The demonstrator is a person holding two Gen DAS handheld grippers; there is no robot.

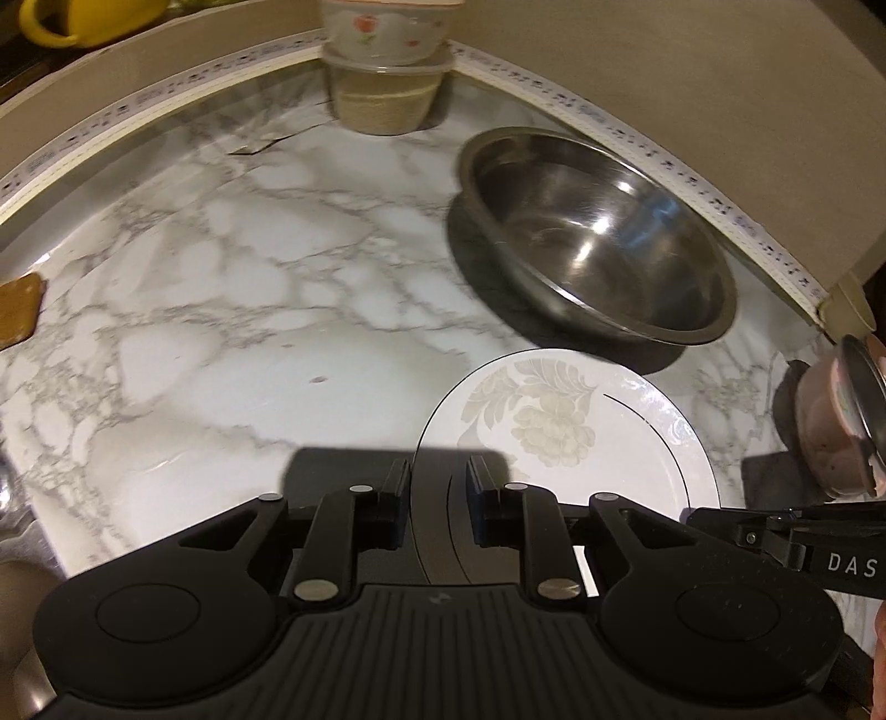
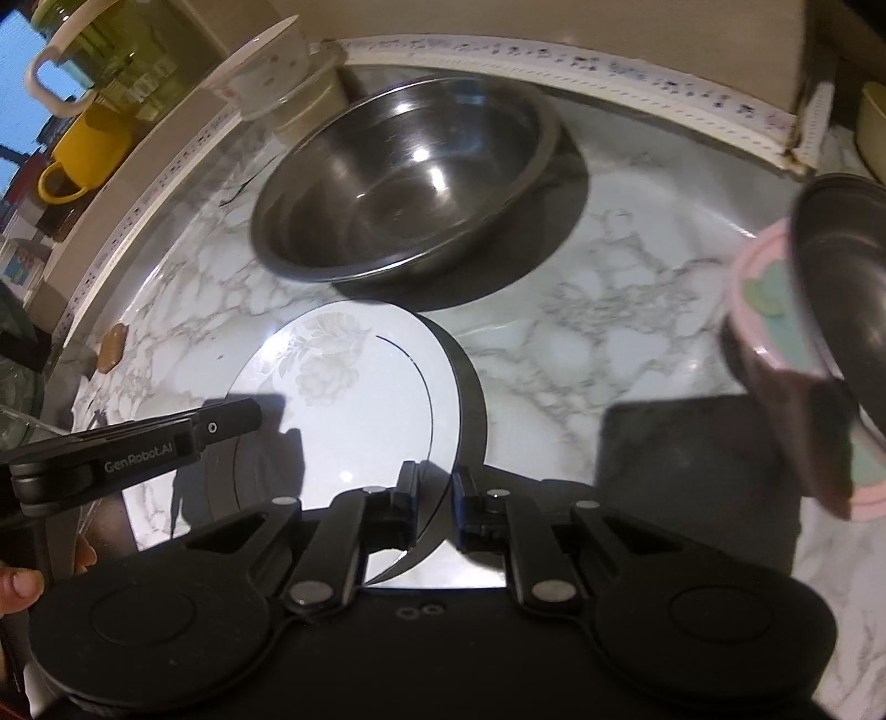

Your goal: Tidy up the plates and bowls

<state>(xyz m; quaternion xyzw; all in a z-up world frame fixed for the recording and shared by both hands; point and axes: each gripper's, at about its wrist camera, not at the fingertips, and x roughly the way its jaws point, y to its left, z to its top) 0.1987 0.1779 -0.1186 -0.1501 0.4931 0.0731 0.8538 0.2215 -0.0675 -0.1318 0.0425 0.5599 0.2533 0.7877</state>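
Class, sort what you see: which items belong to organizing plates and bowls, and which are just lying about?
Job: white floral china plate; large stainless steel bowl; pink steel-lined bowl.

Lying about: yellow mug; clear lidded plastic tub; brown tile.

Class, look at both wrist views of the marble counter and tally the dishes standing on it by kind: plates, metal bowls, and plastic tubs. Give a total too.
Plates: 1, the white floral plate.
Metal bowls: 1, the large steel bowl.
Plastic tubs: 1, the clear tub by the wall, with a flowered ceramic bowl stacked on top.
Total on the counter: 3.
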